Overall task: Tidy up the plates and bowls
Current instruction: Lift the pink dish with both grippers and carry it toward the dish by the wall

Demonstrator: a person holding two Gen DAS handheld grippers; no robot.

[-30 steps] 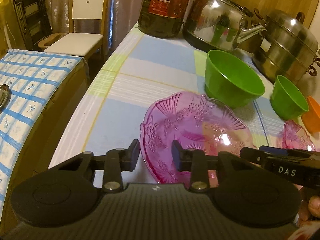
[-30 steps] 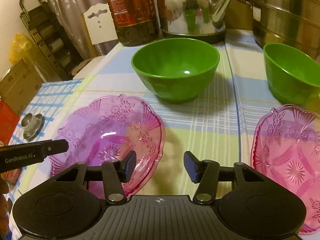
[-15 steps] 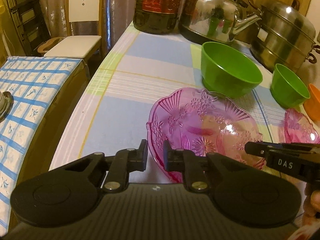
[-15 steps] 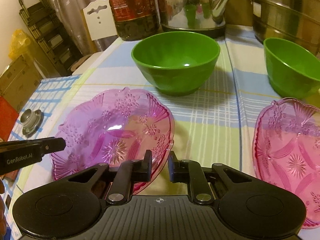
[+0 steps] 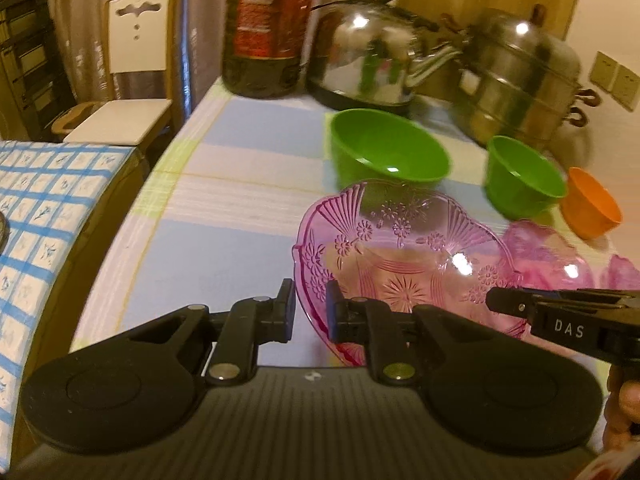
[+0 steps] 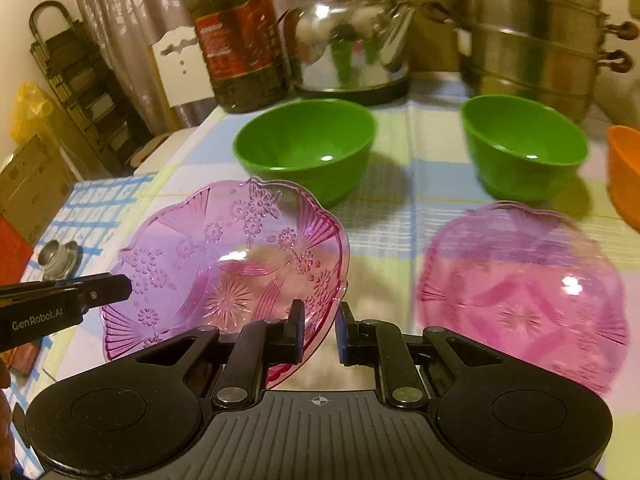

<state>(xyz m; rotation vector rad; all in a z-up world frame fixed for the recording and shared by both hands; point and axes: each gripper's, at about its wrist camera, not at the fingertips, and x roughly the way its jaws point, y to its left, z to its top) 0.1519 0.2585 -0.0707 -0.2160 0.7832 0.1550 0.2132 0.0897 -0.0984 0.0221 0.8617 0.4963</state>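
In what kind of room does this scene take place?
Most likely a home kitchen or dining area: a steel kettle, a stacked steamer pot and a big oil bottle stand on a table with a checked cloth.

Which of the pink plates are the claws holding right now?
The left pink plate, gripped at its rim by both claws; the other pink plate lies untouched to its right.

Left of the held pink plate (image 5: 400,264) we see open tablecloth (image 5: 224,216) to the edge. Behind it, 2 green bowls (image 6: 306,146) (image 6: 524,144) leave a bare gap between them. Farther back the oil bottle (image 6: 240,40), kettle (image 6: 348,40) and steamer pot (image 6: 528,36) block the way; a second pink plate (image 6: 524,288) fills the right.
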